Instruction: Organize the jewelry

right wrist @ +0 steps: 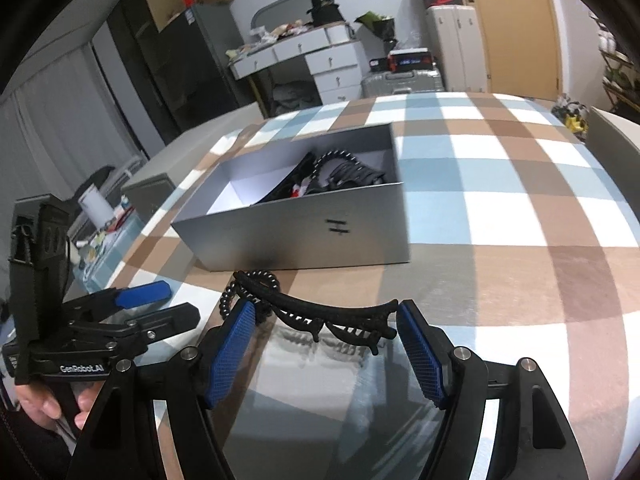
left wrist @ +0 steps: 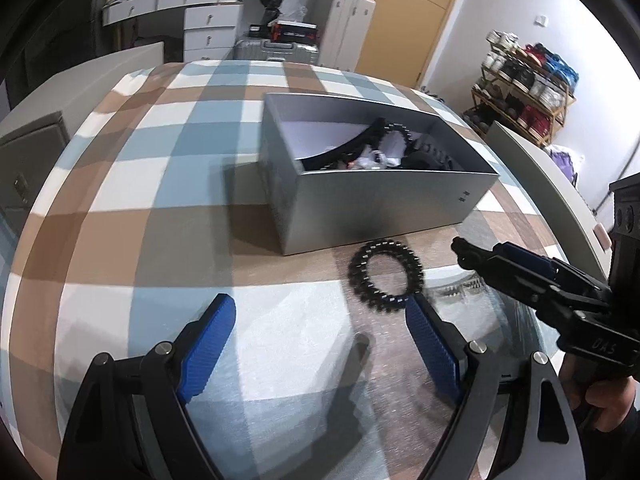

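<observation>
Black and coiled, a spiral hair tie (left wrist: 385,276) lies flat on the checked tablecloth (left wrist: 168,216), just in front of the grey box (left wrist: 380,208) and close to its near wall. Beside it lies a black hair clip (right wrist: 332,316) with comb teeth, its curved back lying across the space between the right gripper's (right wrist: 326,350) blue pads (right wrist: 232,352); one end of the clip overlaps the hair tie. The clip looks to rest on the table and not in a grasp, since the pads stand wide apart and neither clearly presses on it, though its right tip is very near the right pad.

Inside the box there are already several dark pieces: another beaded or coiled ring, a curved black band and some smaller bits I cannot make out. So I judge the sorting partly done, with at least these two pieces left outside to be lifted in.

Over the cloth just short of the hair tie, the left gripper (left wrist: 320,344) hangs with its jaws spread and nothing between them; one pad tip is almost at the tie's rim. From the right camera it looks the same, fingers parted and empty.

Beyond the table are white drawers (left wrist: 208,28), a suitcase and a shoe rack (left wrist: 524,84)
</observation>
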